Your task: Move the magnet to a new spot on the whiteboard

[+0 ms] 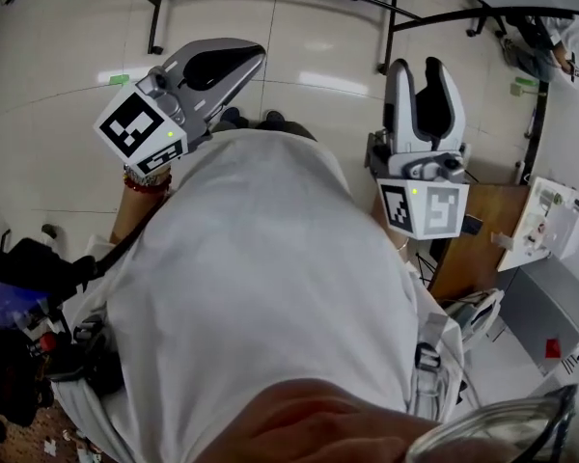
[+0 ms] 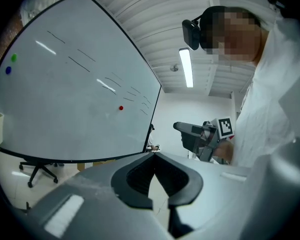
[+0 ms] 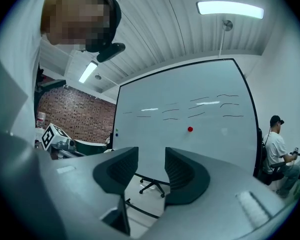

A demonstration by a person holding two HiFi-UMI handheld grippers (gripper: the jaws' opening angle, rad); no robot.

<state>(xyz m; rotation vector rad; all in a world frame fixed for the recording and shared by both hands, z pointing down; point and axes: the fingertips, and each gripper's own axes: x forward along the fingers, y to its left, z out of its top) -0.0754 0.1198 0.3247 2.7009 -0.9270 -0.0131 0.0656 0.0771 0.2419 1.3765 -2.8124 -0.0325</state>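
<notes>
A small red magnet (image 2: 121, 108) sticks to the whiteboard (image 2: 65, 99) among faint pen strokes; the right gripper view shows the magnet (image 3: 190, 129) right of the middle of the whiteboard (image 3: 155, 129). Both grippers are held in front of my chest, well short of the board. My left gripper (image 2: 154, 155) has its tips together and holds nothing; in the head view it (image 1: 256, 58) points up and right. My right gripper (image 3: 151, 159) stands open with an empty gap, its jaws (image 1: 420, 70) pointing forward.
A green magnet (image 2: 13, 58) and a blue magnet (image 2: 8, 70) sit near the board's left edge. An office chair (image 3: 151, 184) stands under the board. A seated person (image 3: 277, 149) is at its right. A wooden table (image 1: 473, 249) with a white device (image 1: 550, 220) lies to my right.
</notes>
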